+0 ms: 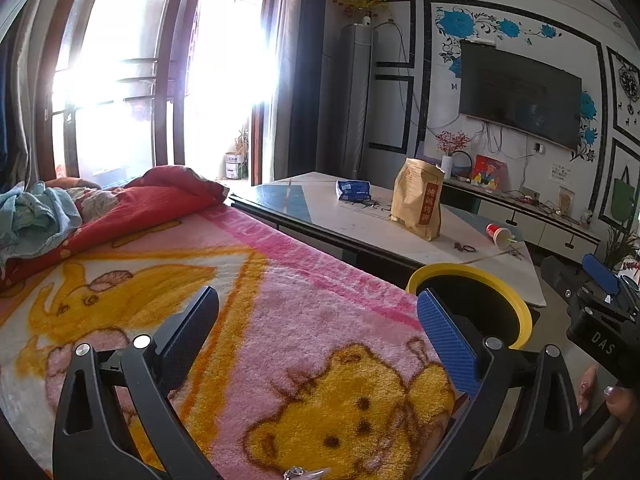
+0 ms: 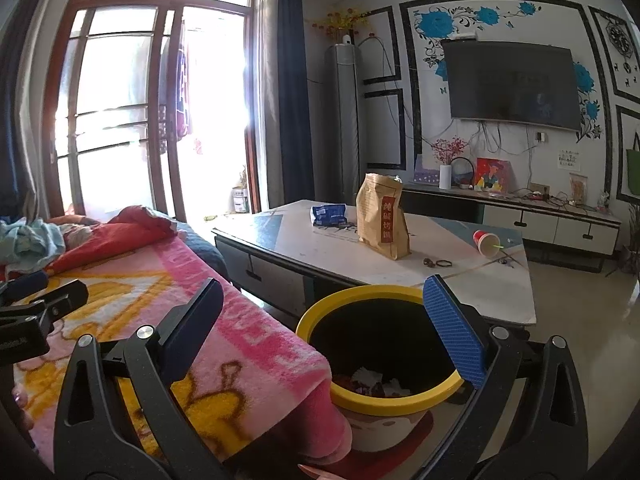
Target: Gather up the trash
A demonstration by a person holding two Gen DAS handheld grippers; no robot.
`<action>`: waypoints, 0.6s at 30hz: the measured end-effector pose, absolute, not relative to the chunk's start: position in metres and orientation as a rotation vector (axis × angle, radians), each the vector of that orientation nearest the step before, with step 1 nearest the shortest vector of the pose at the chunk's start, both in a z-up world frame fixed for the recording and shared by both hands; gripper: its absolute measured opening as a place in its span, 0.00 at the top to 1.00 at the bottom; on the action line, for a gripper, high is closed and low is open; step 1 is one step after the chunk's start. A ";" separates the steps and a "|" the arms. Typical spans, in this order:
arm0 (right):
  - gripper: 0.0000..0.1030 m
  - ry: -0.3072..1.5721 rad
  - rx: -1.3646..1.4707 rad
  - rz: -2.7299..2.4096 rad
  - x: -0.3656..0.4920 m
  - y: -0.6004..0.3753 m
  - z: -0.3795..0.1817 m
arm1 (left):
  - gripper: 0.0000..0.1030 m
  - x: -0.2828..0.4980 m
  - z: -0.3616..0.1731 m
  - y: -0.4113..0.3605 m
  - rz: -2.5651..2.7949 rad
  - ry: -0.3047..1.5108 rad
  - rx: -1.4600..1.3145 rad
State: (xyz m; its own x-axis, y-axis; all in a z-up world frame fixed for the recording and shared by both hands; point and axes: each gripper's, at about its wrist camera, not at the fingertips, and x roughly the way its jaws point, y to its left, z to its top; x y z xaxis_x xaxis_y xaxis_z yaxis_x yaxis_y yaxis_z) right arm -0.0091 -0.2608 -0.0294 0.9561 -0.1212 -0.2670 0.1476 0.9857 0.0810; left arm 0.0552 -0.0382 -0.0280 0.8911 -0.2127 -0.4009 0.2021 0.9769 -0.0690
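Living room, low worktop (image 2: pixel 400 280) in front of TV. On it: brown bag (image 2: pixel 383 216) mid, blue pack (image 2: pixel 329 215) toward far edge, tipped red cup (image 2: pixel 487 243) near right edge, small dark bits (image 2: pixel 437 263) near front edge. Yellow-rimmed bin (image 2: pixel 380 352) on floor between worktop and blanket (image 1: pixel 280 300), scraps inside. Left hand-held gripper (image 1: pixel 316 328) released over blanket, right hand-held gripper (image 2: pixel 324 320) released over bin, both empty

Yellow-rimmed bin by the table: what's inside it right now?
The bin holds some crumpled white and dark red scraps at the bottom, seen from the right wrist. Its near wall and the blue finger pad hide the rest.
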 end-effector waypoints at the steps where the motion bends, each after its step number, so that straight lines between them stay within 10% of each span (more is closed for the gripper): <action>1: 0.11 0.265 0.100 -0.136 -0.009 -0.261 -0.030 | 0.06 0.055 -0.028 -0.038 -0.215 0.418 -0.026; 18: 0.11 0.266 0.104 -0.137 -0.009 -0.262 -0.031 | 0.06 0.053 -0.031 -0.040 -0.221 0.420 -0.032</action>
State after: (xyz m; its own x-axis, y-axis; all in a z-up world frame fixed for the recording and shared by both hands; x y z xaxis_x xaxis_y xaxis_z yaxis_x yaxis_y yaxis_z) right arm -0.0094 -0.2622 -0.0308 0.9555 -0.1209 -0.2691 0.1484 0.9853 0.0842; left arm 0.0531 -0.0401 -0.0307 0.8896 -0.2195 -0.4006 0.2061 0.9755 -0.0768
